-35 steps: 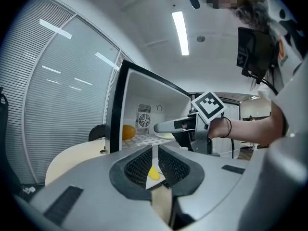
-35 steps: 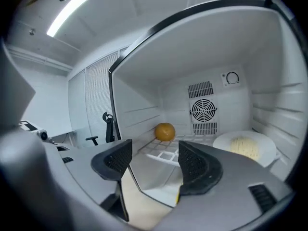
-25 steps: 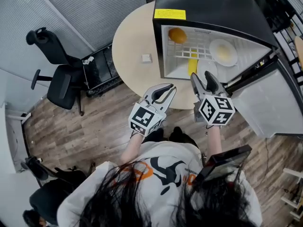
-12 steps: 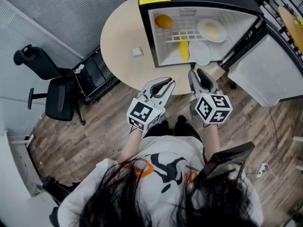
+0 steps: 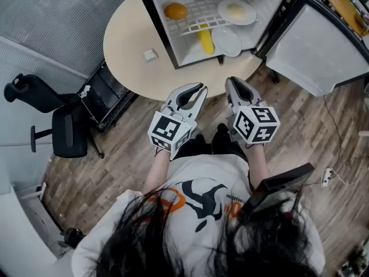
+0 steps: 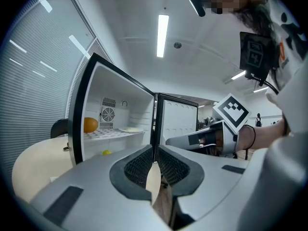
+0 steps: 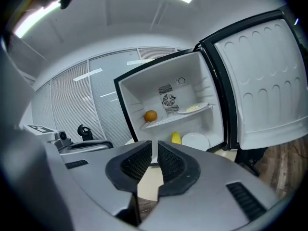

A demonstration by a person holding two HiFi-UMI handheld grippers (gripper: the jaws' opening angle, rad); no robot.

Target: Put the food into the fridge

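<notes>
The small black fridge [image 5: 159, 22] stands open on the round table [image 5: 124, 45]. An orange [image 5: 175, 11] and a plate of pale food [image 5: 236, 11] sit on its upper rack. Below lie a yellow food item [image 5: 205, 38] and a white plate [image 5: 226, 41]. My left gripper [image 5: 199, 89] is shut and empty, hanging off the table's near edge. My right gripper [image 5: 232, 82] hangs beside it, its jaws closing, almost together, with nothing between them. In the right gripper view, my right gripper [image 7: 154, 150] points at the orange [image 7: 150, 115] and the yellow item [image 7: 176, 138].
The fridge door [image 5: 320, 45] swings wide to the right. A small white object [image 5: 150, 55] lies on the table left of the fridge. A black office chair [image 5: 60, 134] and a dark cart [image 5: 106, 91] stand on the wooden floor at left.
The right gripper's jaws have come together from wide open. Both grippers have drawn back from the fridge, which now sits higher and farther off in the head view.
</notes>
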